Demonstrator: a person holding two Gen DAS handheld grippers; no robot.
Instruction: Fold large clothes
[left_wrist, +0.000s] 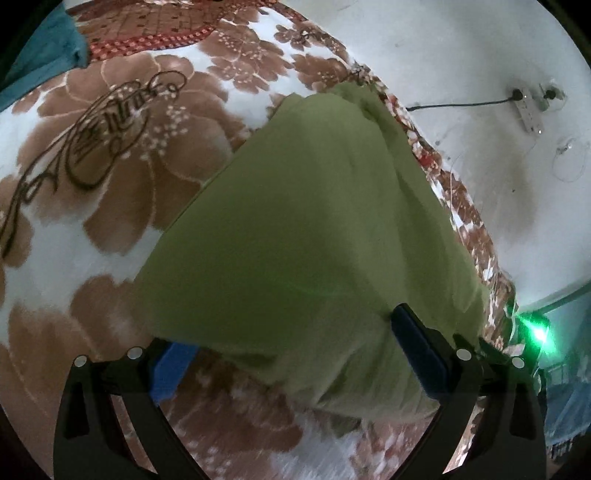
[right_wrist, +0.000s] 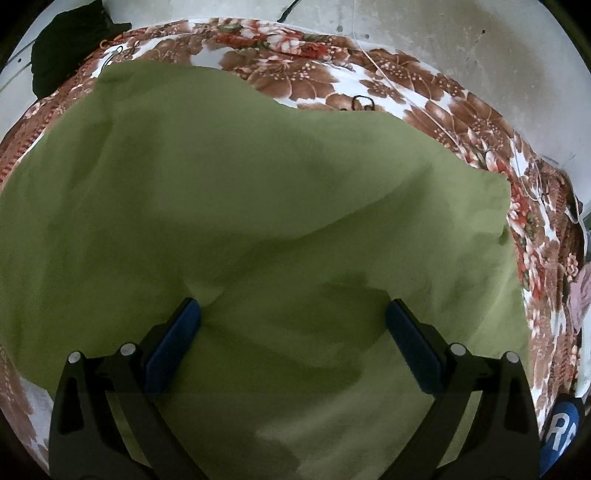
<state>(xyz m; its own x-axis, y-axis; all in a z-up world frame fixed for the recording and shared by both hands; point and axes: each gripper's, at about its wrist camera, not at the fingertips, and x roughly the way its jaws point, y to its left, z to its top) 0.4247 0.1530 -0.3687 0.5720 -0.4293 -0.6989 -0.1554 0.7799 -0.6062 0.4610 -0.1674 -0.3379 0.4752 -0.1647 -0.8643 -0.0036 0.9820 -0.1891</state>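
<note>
A: Where is the large olive-green soft cloth garment (left_wrist: 295, 229) right now?

B: Spread on the bed, over the brown-and-white floral plush blanket (left_wrist: 74, 192). In the left wrist view it runs from about 1 o'clock down to 6 o'clock, with its near hem draped over the left claw (left_wrist: 284, 354). That claw is spread wide, and the blue pads (left_wrist: 417, 354) pinch nothing, though the cloth hides part of the pad at 8 o'clock.

A: And further right?

B: A pale wall with a white power strip (left_wrist: 528, 110) at 2 o'clock, well apart from the garment. In the right wrist view the green cloth (right_wrist: 258, 192) fills nearly the whole picture, with a soft ridge crossing from 9 o'clock towards 3 o'clock. The right claw (right_wrist: 293, 347) is also spread, its pads resting on or just above the fabric; I cannot tell which.

A: So how would you do this step well?

B: I judge both claws are placed for a grasp on the near edge. Each should close on a single layer close to the hem, not a bunch. Then lift evenly and carry the edge towards 12 o'clock, keeping the fabric taut between the claws so the ridge smooths out. The plush blanket may drag, so I'd go slowly
</note>
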